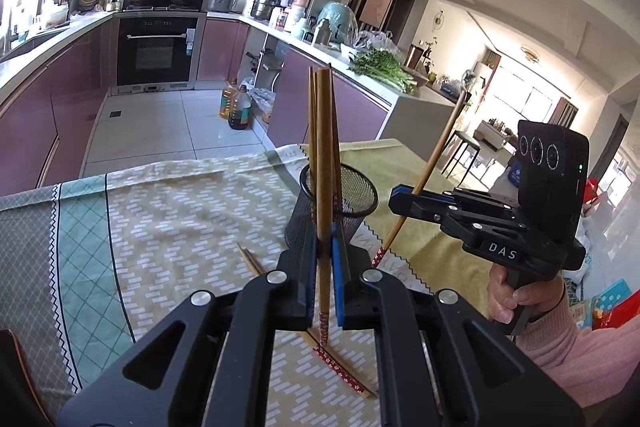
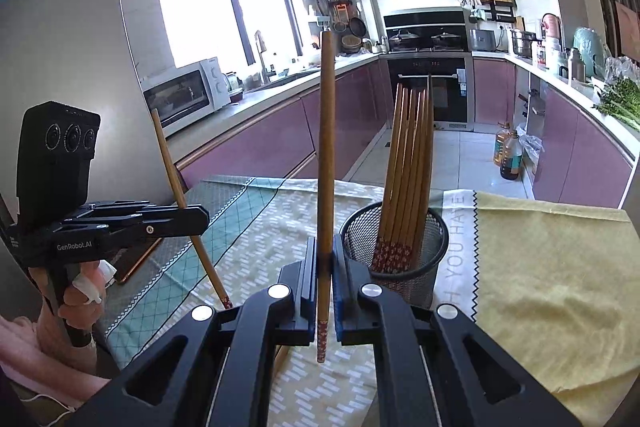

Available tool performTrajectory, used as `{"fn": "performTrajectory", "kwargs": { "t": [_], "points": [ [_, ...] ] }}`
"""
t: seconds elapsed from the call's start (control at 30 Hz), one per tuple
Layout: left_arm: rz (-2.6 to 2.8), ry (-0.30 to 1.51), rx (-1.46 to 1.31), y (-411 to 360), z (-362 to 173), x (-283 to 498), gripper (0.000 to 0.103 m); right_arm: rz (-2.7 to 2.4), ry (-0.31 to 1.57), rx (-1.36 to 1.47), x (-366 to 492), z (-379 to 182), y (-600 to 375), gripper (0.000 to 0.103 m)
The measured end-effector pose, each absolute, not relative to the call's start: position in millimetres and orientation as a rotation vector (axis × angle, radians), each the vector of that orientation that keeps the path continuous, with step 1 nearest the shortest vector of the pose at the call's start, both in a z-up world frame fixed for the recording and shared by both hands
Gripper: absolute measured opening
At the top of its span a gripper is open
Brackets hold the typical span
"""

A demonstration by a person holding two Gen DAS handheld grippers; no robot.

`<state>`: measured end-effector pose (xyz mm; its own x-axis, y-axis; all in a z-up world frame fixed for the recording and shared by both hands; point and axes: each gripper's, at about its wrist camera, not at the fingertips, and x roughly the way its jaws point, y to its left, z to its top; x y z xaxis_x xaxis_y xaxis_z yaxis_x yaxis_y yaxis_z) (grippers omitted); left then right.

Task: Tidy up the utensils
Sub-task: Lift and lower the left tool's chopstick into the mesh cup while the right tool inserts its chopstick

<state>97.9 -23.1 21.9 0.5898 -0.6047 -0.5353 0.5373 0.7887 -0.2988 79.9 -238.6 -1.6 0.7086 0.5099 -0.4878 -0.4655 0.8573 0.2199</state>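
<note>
In the left wrist view my left gripper is shut on one brown chopstick, which stands upright with its red patterned end down. Just behind it a black mesh cup holds more chopsticks. To the right, my right gripper is shut on a slanted chopstick. The right wrist view shows my right gripper clamping its chopstick upright, left of the mesh cup with several chopsticks. My left gripper grips its chopstick at the far left.
Two chopsticks lie on the patterned tablecloth under my left gripper. A yellow cloth covers the table's right part. A person's hand in a pink sleeve holds the right gripper. Kitchen counters and an oven stand beyond the table.
</note>
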Motion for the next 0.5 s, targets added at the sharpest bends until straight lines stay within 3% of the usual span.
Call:
{"fn": "performTrajectory", "kwargs": {
  "t": [0.5],
  "points": [
    [-0.694,0.592,-0.13,-38.5,52.4,119.9,0.007,0.516,0.494,0.07,81.6,28.5,-249.2,0.006]
  ]
}}
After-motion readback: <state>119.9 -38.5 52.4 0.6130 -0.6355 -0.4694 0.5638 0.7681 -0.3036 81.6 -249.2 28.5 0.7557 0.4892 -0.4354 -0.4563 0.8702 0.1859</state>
